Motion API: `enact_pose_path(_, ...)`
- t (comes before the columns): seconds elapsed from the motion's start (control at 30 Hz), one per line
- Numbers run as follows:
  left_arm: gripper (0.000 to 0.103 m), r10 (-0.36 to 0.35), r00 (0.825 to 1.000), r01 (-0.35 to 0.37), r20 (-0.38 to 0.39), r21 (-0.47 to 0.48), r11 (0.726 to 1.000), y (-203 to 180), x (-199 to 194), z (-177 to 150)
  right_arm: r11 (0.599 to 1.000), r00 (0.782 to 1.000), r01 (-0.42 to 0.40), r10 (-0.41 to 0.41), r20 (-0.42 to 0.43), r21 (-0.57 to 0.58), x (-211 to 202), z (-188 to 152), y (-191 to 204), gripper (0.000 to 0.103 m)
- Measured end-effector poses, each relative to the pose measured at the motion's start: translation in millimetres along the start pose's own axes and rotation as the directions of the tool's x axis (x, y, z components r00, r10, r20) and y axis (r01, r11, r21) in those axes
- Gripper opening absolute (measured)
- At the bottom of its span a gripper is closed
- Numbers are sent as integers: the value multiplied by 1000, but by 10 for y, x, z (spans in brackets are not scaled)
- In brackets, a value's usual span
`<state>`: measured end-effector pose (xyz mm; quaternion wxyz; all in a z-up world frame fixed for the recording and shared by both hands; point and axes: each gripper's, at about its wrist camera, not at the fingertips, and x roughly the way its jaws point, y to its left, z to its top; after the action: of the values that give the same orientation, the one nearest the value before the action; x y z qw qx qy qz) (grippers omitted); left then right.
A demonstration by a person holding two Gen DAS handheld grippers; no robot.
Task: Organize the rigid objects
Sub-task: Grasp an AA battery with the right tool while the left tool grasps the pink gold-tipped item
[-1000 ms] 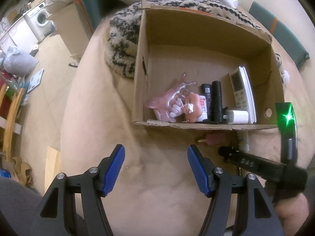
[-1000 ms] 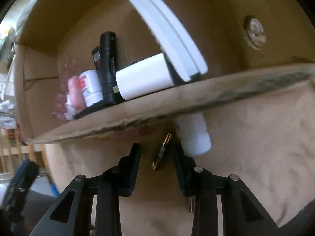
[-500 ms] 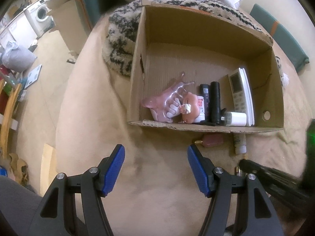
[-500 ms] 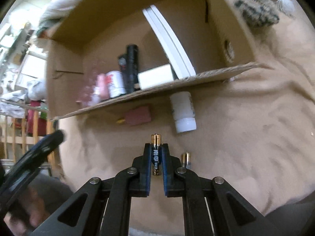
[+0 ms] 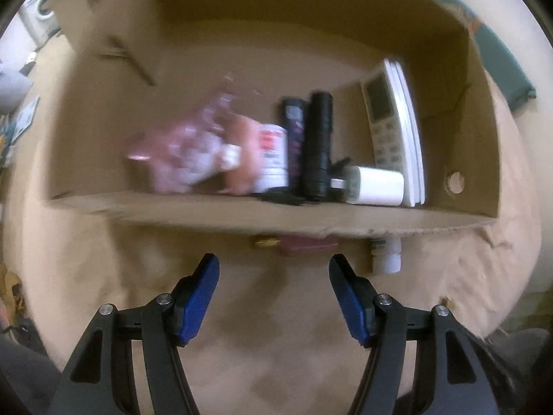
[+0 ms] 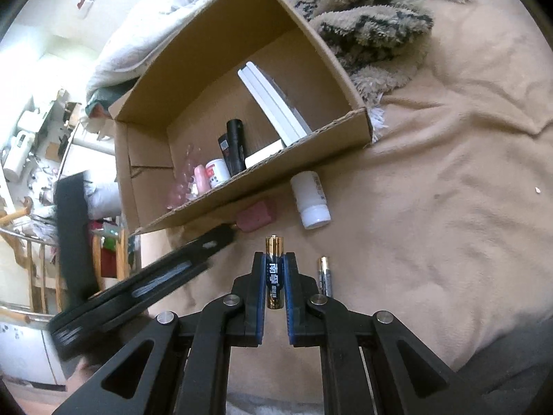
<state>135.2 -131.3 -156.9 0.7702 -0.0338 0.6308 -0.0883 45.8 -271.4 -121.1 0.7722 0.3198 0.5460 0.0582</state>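
Battery (image 6: 274,275) (Chinese-char label) clamped in right hand-held gripper (image 6: 274,269); left hand-held gripper (image 5: 273,276) wide, empty.

A lived-in home, seemingly a bedroom or studio flat. The work surface is a bed covered by a tan blanket (image 6: 449,190), with a shaggy patterned throw (image 6: 373,27) and a rumpled white duvet (image 6: 145,48) at its far edge. Beyond the bed's left side stand a washing machine (image 5: 41,17) and cluttered shelves (image 6: 41,131).

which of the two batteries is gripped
The gold and black battery, clamped between the right tongs; the silver battery lies loose on the blanket beside them.
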Motion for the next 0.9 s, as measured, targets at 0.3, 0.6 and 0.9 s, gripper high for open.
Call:
enact_pose_path(0.3, 75, 76, 997, -77, -17, -67, 995, -154, 313, 146, 997, 998, -65, 64, 13, 41, -107, 33, -201, 11)
enact_pose_path(0.6, 58, 201, 980, -201, -11, 8, 980, -426, 414, 88, 995, 996, -86, 85, 24, 50, -140, 30, -230, 11)
enact_pose_path(0.9, 58, 229, 973, -228, -19, 40, 973, -436, 350, 44, 997, 997, -71, 70, 29, 40, -157, 26, -212, 11)
